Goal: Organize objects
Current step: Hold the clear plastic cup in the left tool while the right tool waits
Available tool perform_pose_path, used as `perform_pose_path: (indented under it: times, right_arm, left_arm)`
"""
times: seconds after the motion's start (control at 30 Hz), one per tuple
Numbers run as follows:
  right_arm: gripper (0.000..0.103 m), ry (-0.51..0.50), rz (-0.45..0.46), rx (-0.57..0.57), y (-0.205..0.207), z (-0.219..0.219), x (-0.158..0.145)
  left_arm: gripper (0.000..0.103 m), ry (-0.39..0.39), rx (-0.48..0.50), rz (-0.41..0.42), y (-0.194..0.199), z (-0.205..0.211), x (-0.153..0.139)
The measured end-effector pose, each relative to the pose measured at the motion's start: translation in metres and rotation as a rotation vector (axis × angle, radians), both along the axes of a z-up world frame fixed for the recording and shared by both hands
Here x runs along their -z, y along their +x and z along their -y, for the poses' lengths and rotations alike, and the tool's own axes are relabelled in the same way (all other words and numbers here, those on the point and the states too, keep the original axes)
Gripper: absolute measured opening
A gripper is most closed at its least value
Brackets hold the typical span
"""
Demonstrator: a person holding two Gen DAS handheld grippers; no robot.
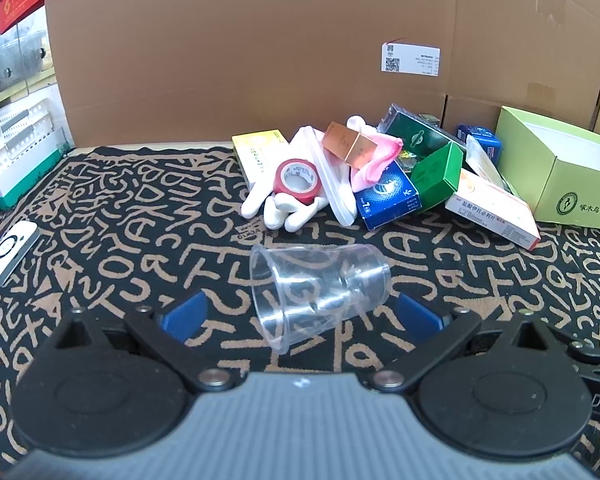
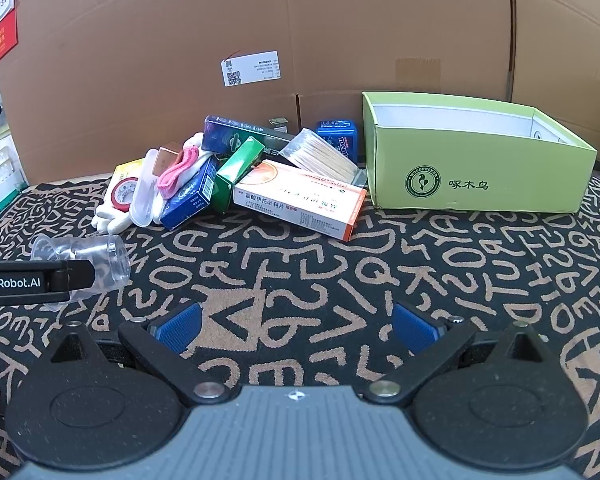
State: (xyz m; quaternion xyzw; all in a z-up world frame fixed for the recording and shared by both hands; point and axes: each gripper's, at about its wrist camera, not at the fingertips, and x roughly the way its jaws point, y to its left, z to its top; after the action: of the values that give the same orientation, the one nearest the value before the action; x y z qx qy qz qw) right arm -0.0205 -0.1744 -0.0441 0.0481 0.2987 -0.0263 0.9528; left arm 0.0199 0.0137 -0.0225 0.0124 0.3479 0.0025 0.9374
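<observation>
We judge the tidying barely begun. The green box [image 2: 476,176] at two o'clock in the right wrist view shows only bare white inner walls where we can see in; its floor is hidden from us. Everything else is out on the patterned cloth [image 2: 300,272]. The pile near the cardboard wall [image 2: 180,60] holds a red tape roll [image 1: 298,181], white gloves [image 1: 278,208], a blue carton [image 1: 388,200], a small green carton [image 1: 438,176], an orange-and-white medicine box [image 2: 300,200] and a pack of toothpicks [image 2: 320,156], all heaped and overlapping. So nearly all the sorting is left, as far as we can tell.

The clear plastic cup [image 1: 320,292] lies on its side at the centre of the left wrist view, apart from the pile, which sits beyond it at twelve o'clock. Its long axis runs slantwise: the wide mouth points toward seven o'clock, the narrower base toward two o'clock.

Our left gripper [image 1: 300,312] has its claw wide apart, one blue pad on each side of the cup, and we see neither pad pressing on it. In the right wrist view the cup [image 2: 100,264] shows at nine o'clock beside the left gripper's black finger.

Our right gripper [image 2: 296,324] also has its claw apart, holding nothing, over bare cloth at six o'clock from the pile.
</observation>
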Motion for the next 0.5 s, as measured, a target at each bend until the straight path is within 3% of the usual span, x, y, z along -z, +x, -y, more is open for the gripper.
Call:
perform_pose_path:
  times: [0.5]
  right_arm:
    - [0.103,0.006,-0.009,0.000,0.0042,0.0002,0.0037]
  left_arm:
    - [0.103,-0.001,0.004,-0.008,0.0023,0.0009,0.0045]
